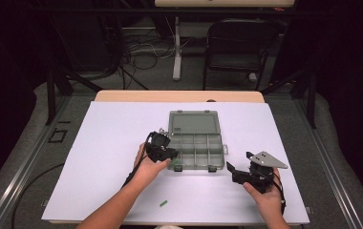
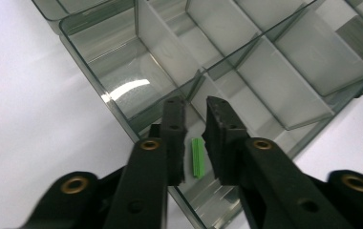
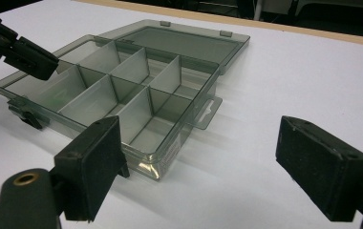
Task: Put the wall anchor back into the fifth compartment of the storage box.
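Observation:
A clear grey compartment box (image 1: pixel 216 141) lies open on the white table sheet, its lid (image 1: pixel 193 123) folded back. My left gripper (image 1: pixel 172 155) hovers over the box's near-left corner compartment. In the left gripper view its jaws (image 2: pixel 196 107) stand slightly apart, and a small green ribbed piece (image 2: pixel 197 158) lies between them down in the compartment, with a gap beside it. My right gripper (image 1: pixel 232 170) rests to the right of the box, jaws wide apart (image 3: pixel 198 157) and empty. The right gripper view shows the box (image 3: pixel 179 138) and the left gripper's tips (image 3: pixel 26 56) over its far corner.
A second small green piece (image 1: pixel 163 203) lies on the white sheet (image 1: pixel 112 143) near the front edge, between the person's forearms. The box's other compartments (image 3: pixel 122 71) look bare. A dark chair (image 1: pixel 239 45) and cables stand beyond the table.

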Action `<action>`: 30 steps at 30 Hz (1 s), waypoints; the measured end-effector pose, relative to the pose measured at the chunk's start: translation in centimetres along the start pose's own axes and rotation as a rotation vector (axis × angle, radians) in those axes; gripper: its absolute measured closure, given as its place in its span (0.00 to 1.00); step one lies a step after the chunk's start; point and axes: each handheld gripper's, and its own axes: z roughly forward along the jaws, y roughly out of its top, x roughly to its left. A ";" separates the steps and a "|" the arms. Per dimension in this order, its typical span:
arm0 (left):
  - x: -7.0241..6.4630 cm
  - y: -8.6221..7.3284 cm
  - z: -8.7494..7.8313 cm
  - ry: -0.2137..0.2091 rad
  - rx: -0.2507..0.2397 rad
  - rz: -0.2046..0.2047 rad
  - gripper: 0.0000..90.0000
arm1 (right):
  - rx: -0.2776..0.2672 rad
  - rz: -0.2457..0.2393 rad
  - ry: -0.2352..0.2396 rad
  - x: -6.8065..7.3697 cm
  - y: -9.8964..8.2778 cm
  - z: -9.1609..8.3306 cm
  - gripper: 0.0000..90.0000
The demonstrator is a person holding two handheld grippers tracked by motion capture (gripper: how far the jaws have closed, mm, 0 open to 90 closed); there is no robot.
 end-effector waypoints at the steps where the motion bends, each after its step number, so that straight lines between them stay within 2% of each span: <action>1: 0.0 0.0 -0.1 -0.001 -0.009 -0.003 0.82 | -0.001 0.001 0.000 0.0 0.0 0.0 0.17; 4: 0.0 0.0 -0.5 -0.037 -0.027 -0.012 0.70 | -0.004 0.001 -0.003 0.0 0.0 0.0 0.17; 6: 0.0 0.0 -0.6 -0.044 -0.041 -0.014 0.65 | -0.001 -0.001 0.003 0.0 0.0 0.0 0.17; 10: 0.0 0.0 -0.8 -0.036 -0.051 -0.007 0.57 | 0.002 0.000 0.001 0.0 0.0 0.1 0.17; 11: 0.0 0.0 -0.9 -0.029 -0.061 0.000 0.55 | -0.031 0.005 -0.008 0.1 -0.1 0.3 0.17; 13: 0.1 -0.1 -1.1 -0.026 -0.081 0.008 0.50 | 0.022 -0.002 0.003 -0.1 0.0 -0.1 0.17; 14: 0.0 -0.1 -1.2 -0.027 -0.089 0.001 0.48 | 0.022 -0.001 0.003 -0.1 0.0 -0.1 0.17; 15: 0.1 -0.1 -1.3 -0.026 -0.092 0.011 0.47 | 0.022 0.000 0.003 -0.1 0.0 -0.1 0.17; 16: 0.1 -0.1 -1.4 -0.029 -0.097 -0.002 0.46 | 0.022 -0.001 0.003 -0.1 0.0 -0.1 0.17; 17: 0.2 -0.1 -1.6 -0.026 -0.097 0.018 0.45 | 0.022 -0.001 0.003 -0.1 0.0 -0.1 0.17; 18: 0.1 -0.1 -1.8 -0.026 -0.101 0.003 0.45 | 0.022 -0.001 0.003 -0.1 0.0 -0.1 0.17; 21: 0.3 -0.2 -2.4 -0.023 -0.119 0.016 0.43 | 0.022 0.000 0.003 -0.1 0.0 -0.1 0.17; 22: 0.3 -0.3 -2.6 -0.027 -0.124 0.002 0.43 | 0.022 -0.001 0.003 -0.1 0.0 -0.2 0.17; 23: 0.4 -0.3 -2.7 -0.029 -0.126 0.002 0.42 | -0.003 0.004 -0.008 0.0 0.0 0.0 0.17; 24: 0.4 -0.4 -2.9 -0.025 -0.136 0.013 0.41 | -0.003 0.004 -0.008 0.0 0.0 0.0 0.17; 25: 0.5 -0.5 -3.2 -0.024 -0.144 0.024 0.41 | 0.022 -0.001 0.002 -0.1 0.0 -0.2 0.17; 30: 0.6 -1.0 -4.2 -0.002 -0.163 0.048 0.37 | 0.019 -0.003 0.001 0.0 0.0 -0.2 0.17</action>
